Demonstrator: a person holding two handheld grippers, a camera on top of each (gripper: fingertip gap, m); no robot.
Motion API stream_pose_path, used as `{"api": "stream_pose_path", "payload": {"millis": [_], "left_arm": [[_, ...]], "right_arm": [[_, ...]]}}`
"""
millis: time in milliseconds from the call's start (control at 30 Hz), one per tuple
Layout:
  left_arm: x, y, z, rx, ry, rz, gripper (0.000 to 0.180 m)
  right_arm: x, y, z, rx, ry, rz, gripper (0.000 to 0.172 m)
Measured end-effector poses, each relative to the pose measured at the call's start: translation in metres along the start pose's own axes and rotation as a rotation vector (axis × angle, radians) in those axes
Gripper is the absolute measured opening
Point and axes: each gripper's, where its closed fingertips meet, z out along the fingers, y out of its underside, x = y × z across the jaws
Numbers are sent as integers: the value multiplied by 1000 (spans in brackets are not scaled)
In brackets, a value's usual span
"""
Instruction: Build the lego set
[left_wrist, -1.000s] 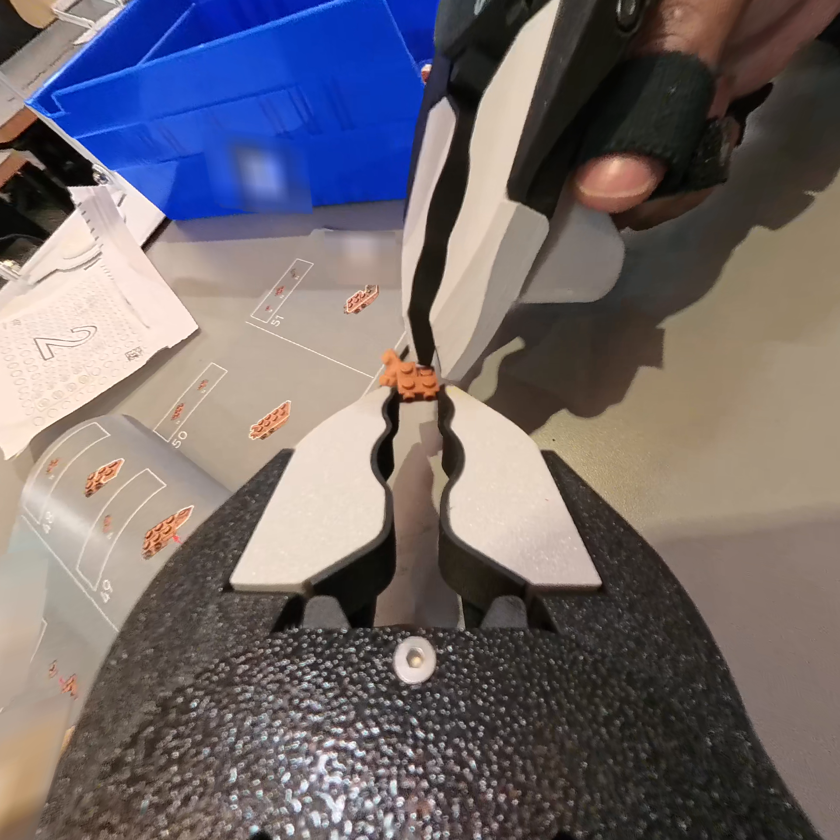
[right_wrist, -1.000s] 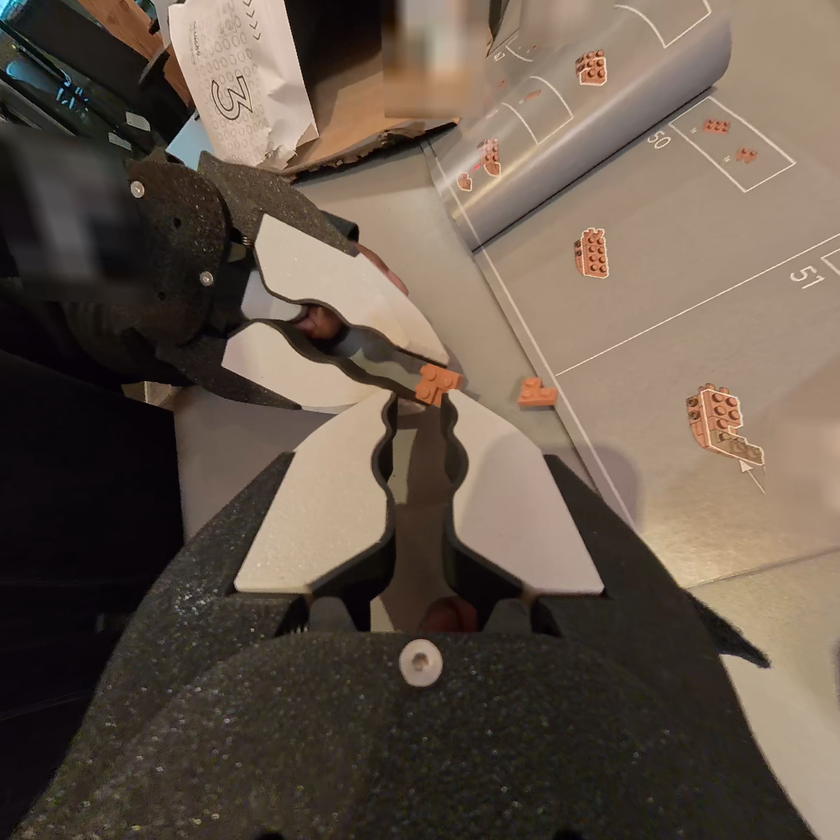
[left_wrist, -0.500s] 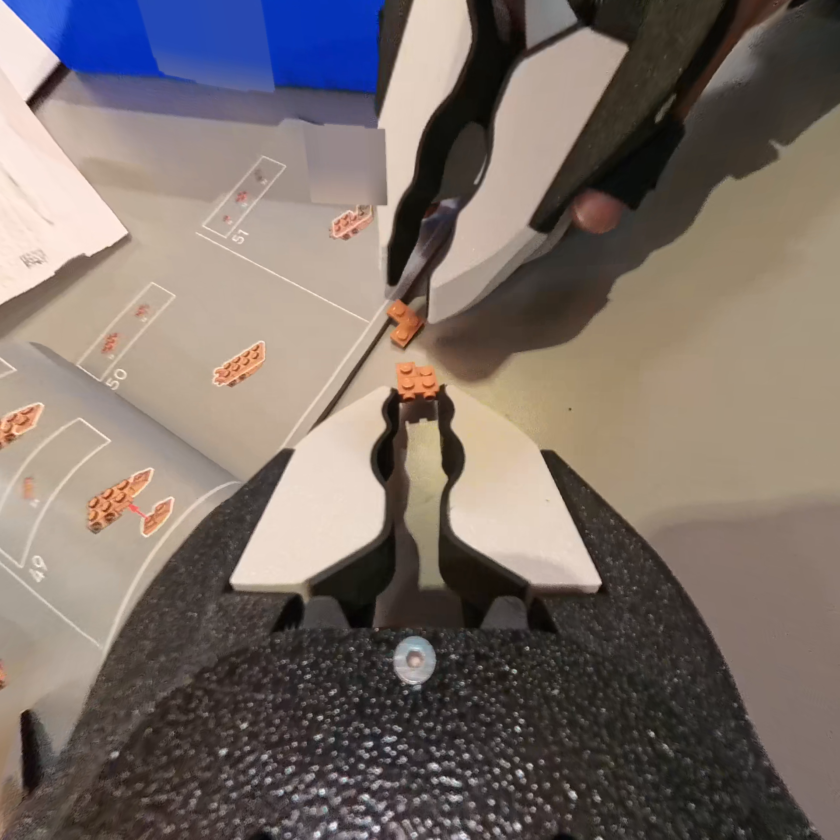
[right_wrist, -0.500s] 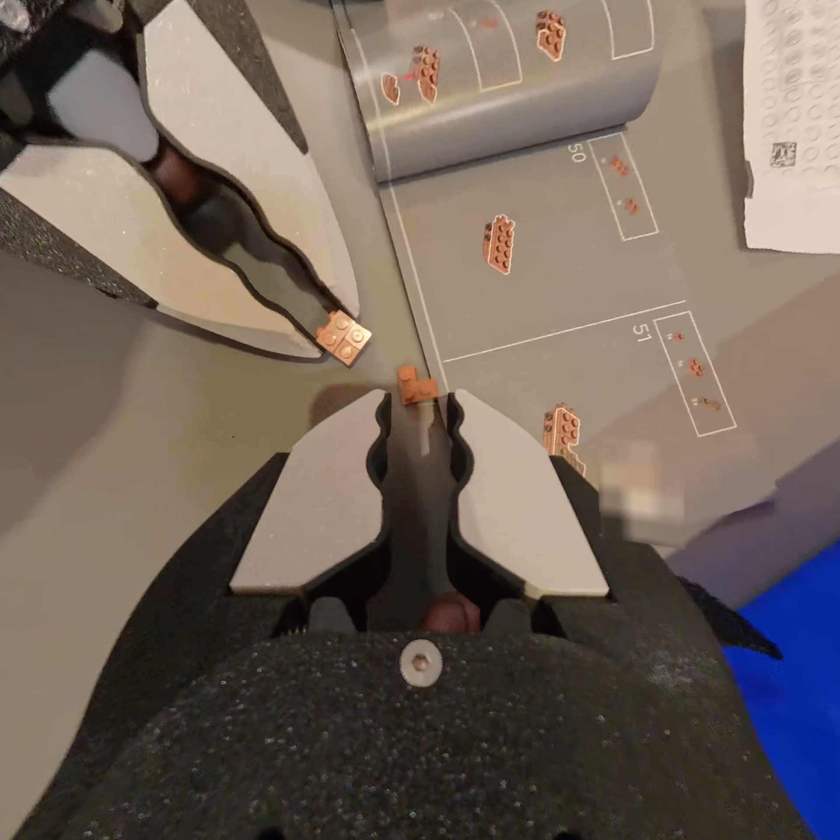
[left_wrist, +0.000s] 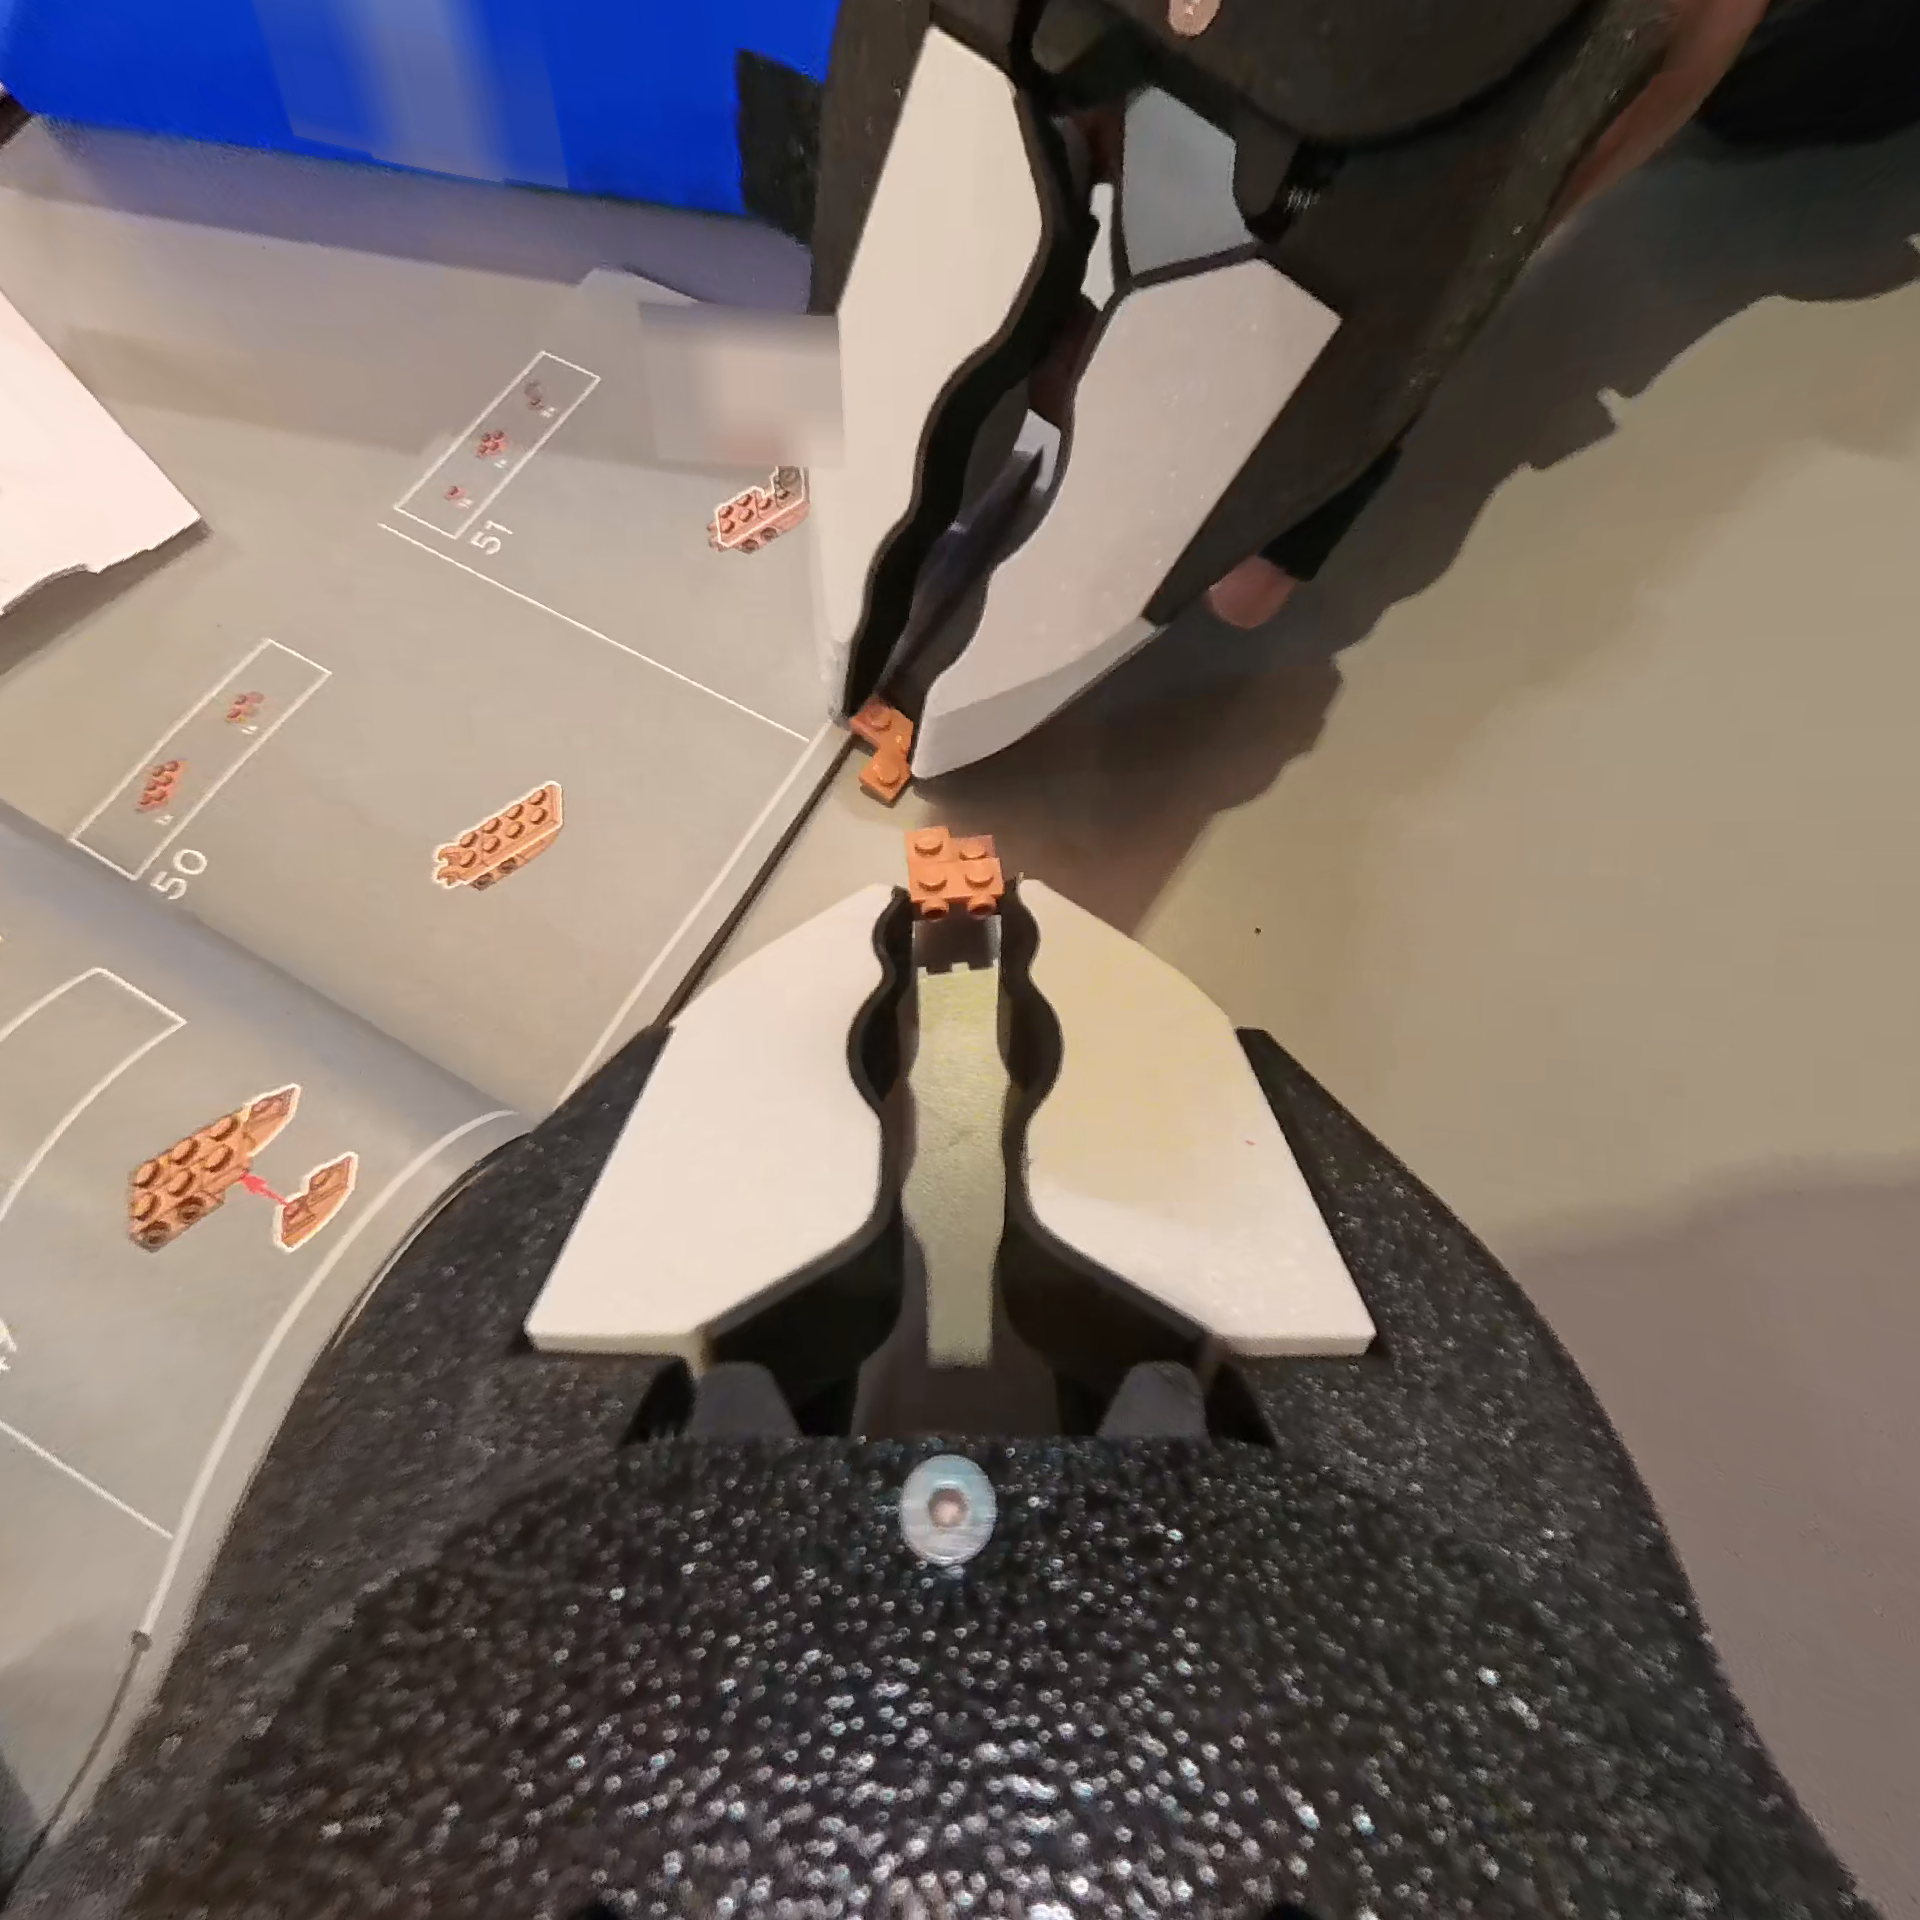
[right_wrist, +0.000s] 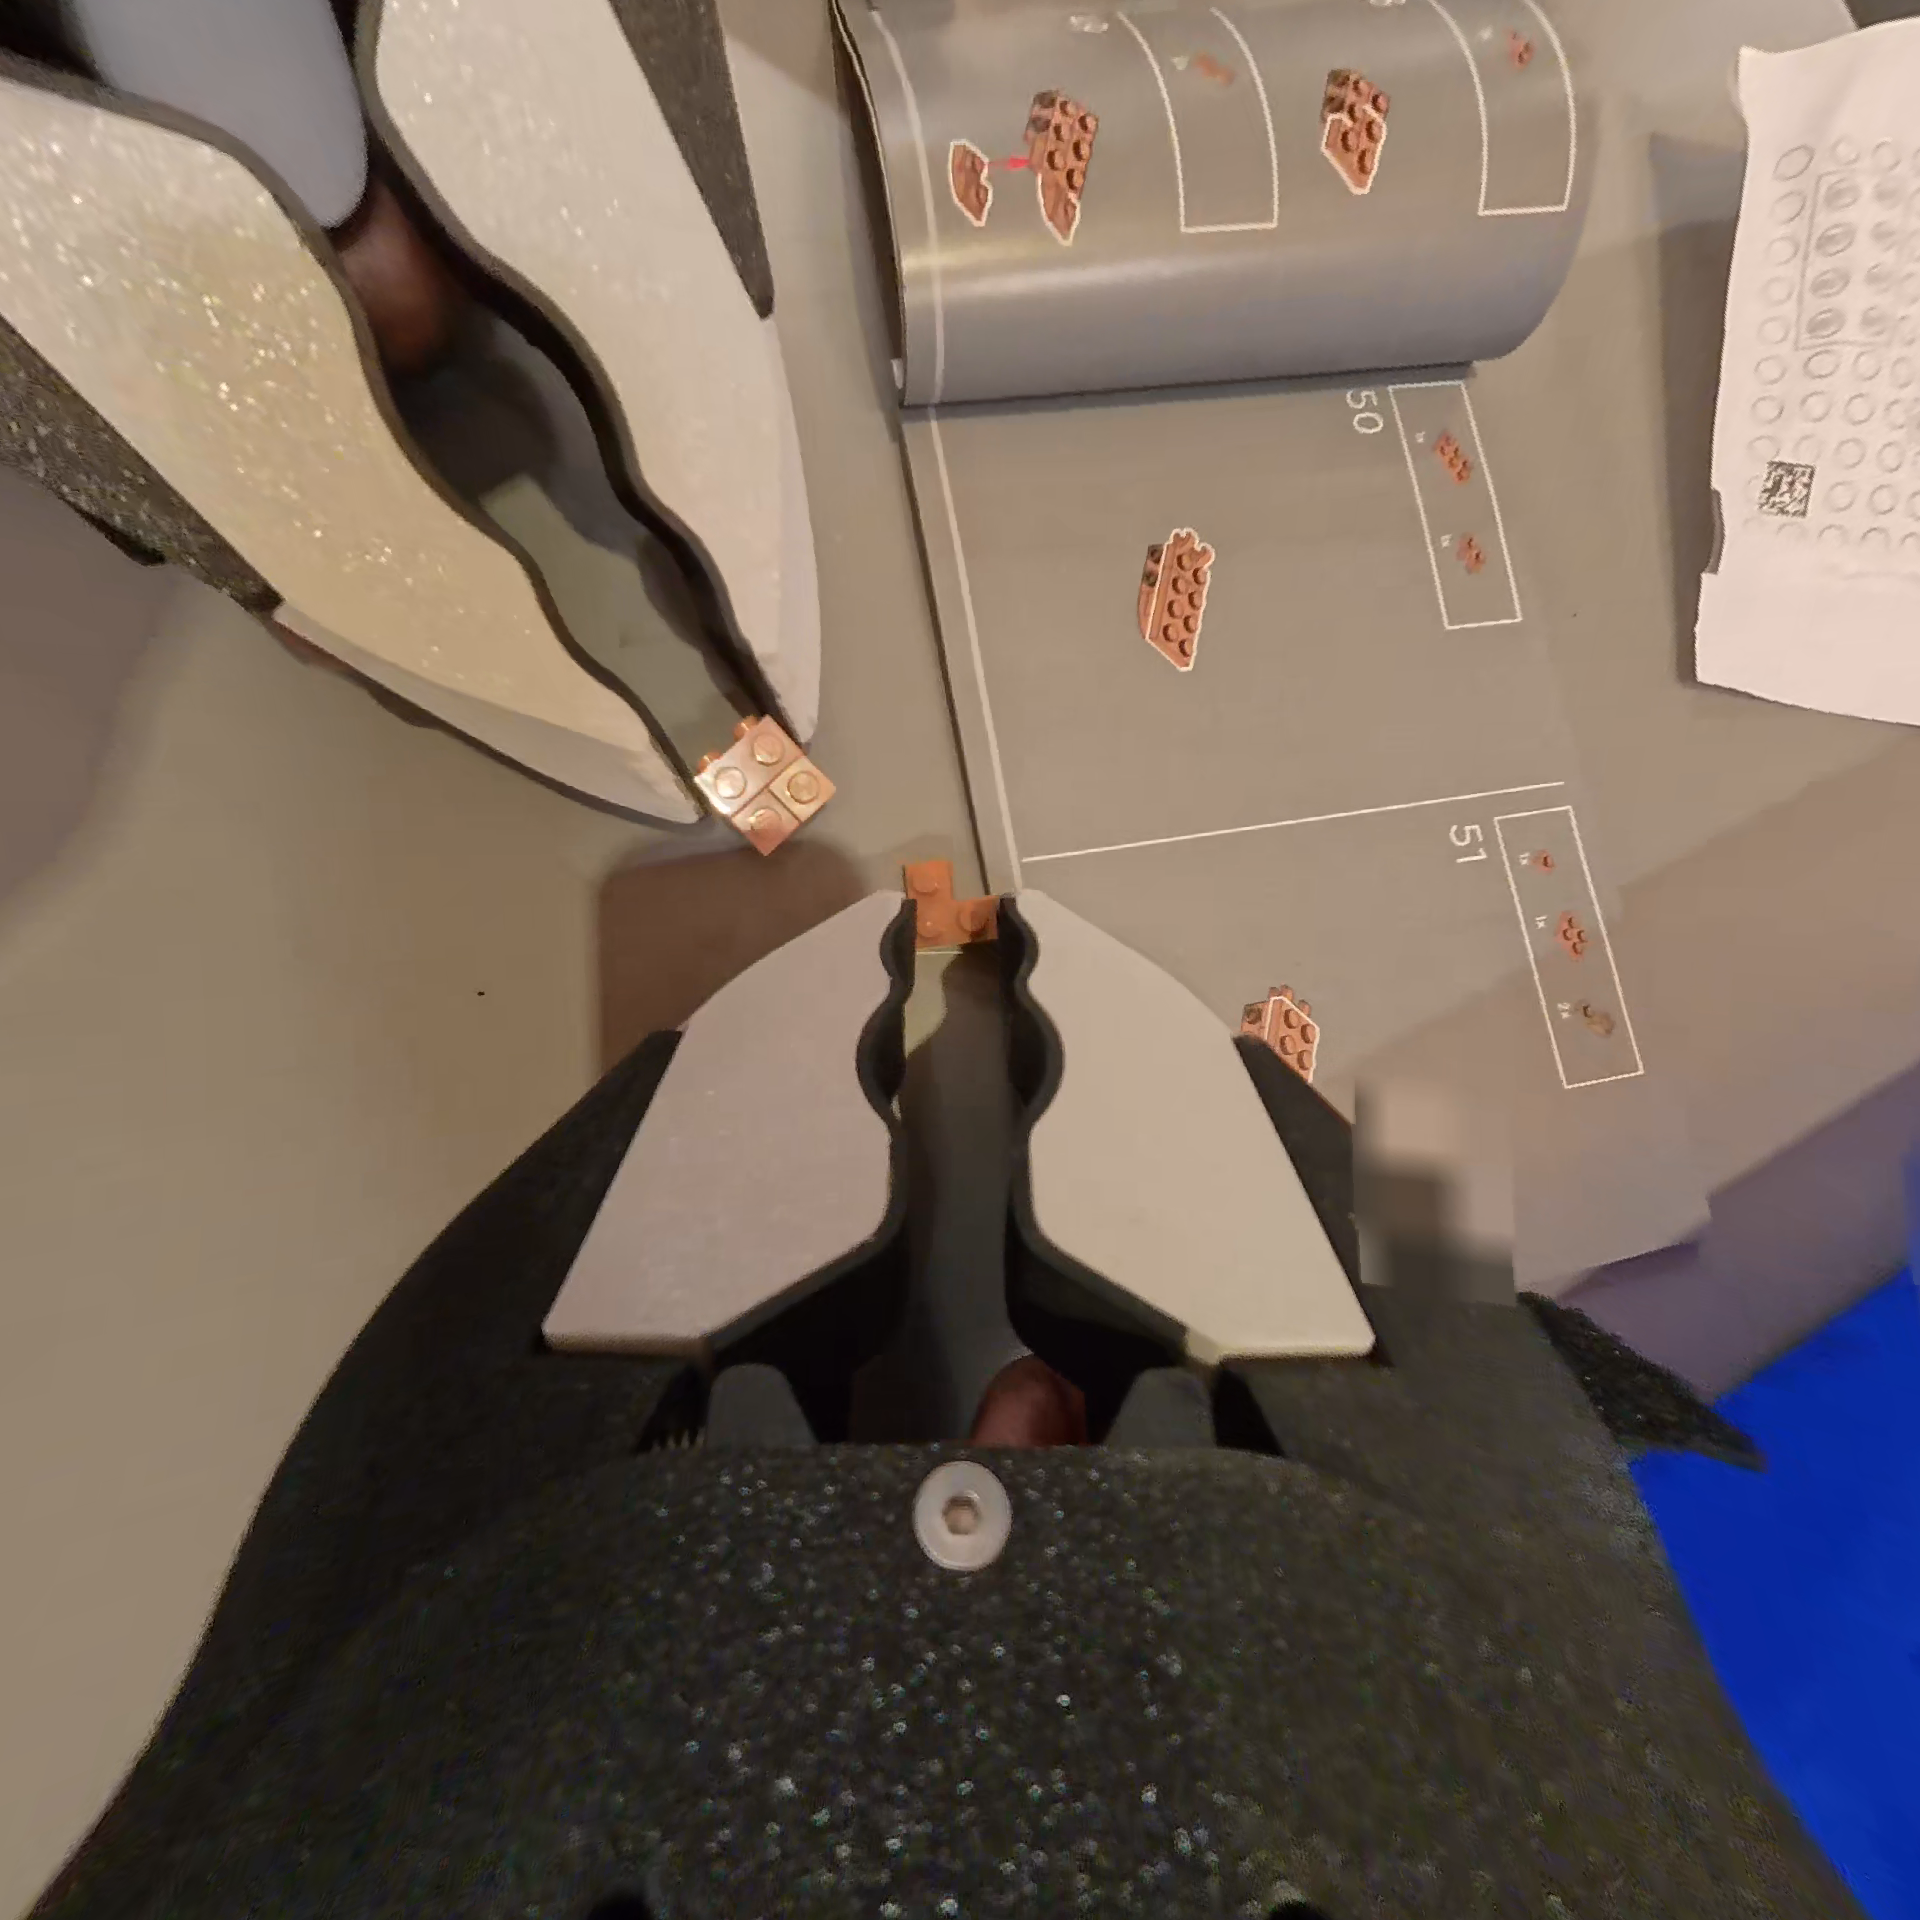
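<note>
Left gripper clamped on a square orange studded piece, both pads against its sides, the piece sticking out past the tips with studs upward — held clear of the grey table, to judge by the shadow under it, probably so its studded face stays free. Just ahead, right gripper closed around a small orange L-shaped plate, low at the edge of the open instruction booklet; tips down near the surface, seemingly in the act of a pick-up. Whether that plate rests on the table or hangs just above it: hard to tell. Beyond both tools, a blue bin cut off by the frame; far right of the right gripper, a white paper bag, only partly visible.
</note>
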Motion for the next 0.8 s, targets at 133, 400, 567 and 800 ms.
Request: {"api": "stream_pose_path", "payload": {"millis": [133, 400, 567, 800], "left_arm": [[0, 0, -3, 13, 30, -8, 15], [10, -18, -17, 160, 152, 4, 16], [19, -30, -26, 260, 196, 51, 16], [29, -34, -27, 287, 224, 114, 16]], "right_arm": [[-6, -2, -4, 19, -37, -31, 15], [-31, -36, -43, 182, -284, 60, 15], [-37, -38, -52, 158, -308, 54, 15], [-47, -34, -55, 119, -337, 17, 15]]}}
